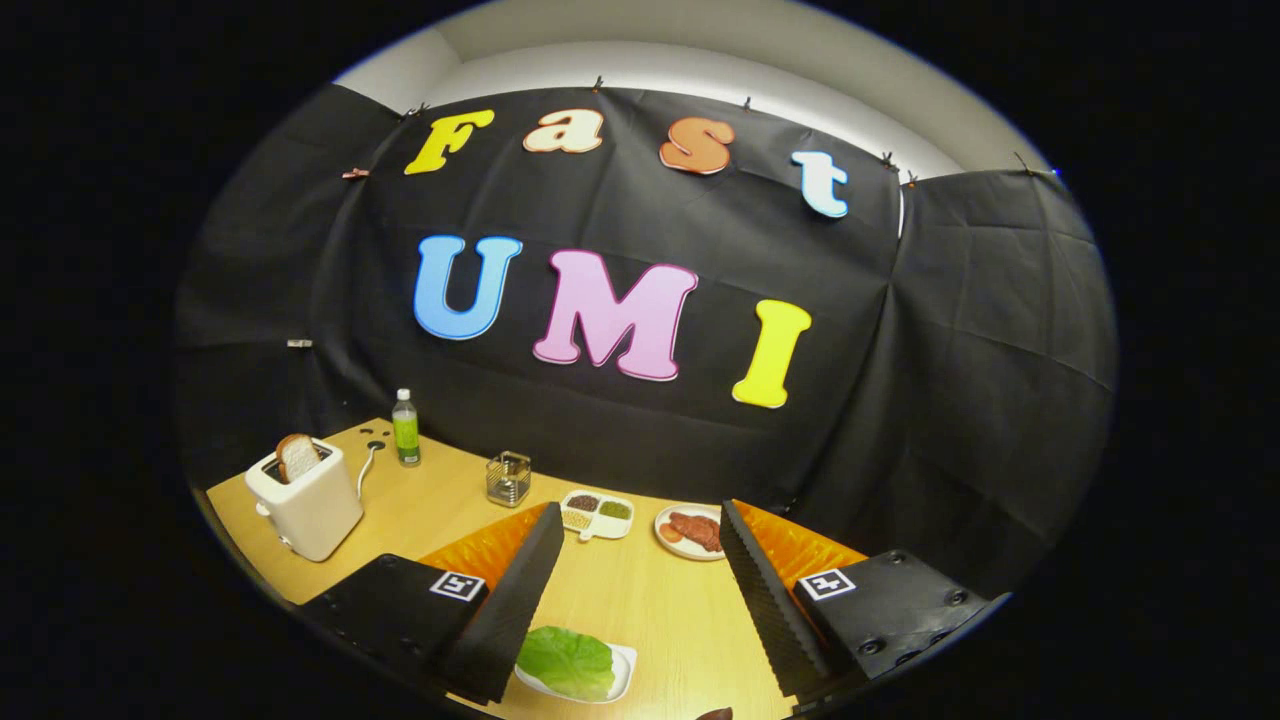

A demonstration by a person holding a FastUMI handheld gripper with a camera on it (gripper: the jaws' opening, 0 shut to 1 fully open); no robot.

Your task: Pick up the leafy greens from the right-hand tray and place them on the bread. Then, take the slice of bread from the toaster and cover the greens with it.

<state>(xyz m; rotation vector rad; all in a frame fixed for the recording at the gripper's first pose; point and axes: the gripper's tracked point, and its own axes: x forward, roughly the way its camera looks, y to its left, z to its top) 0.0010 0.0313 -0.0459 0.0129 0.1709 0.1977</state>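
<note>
Above wooden table, fingers wide apart, empty.

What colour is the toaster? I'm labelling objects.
White, holding a slice of bread; the toaster shows in the gripper view.

Leafy greens on a white tray, near side hidden behind the left finger of the spread gripper. Slice of bread sunk partly into the toaster slot (lower half out of sight). Small dark thing cut off, too little to identify. Contents of the divided dish too small to tell.
</note>
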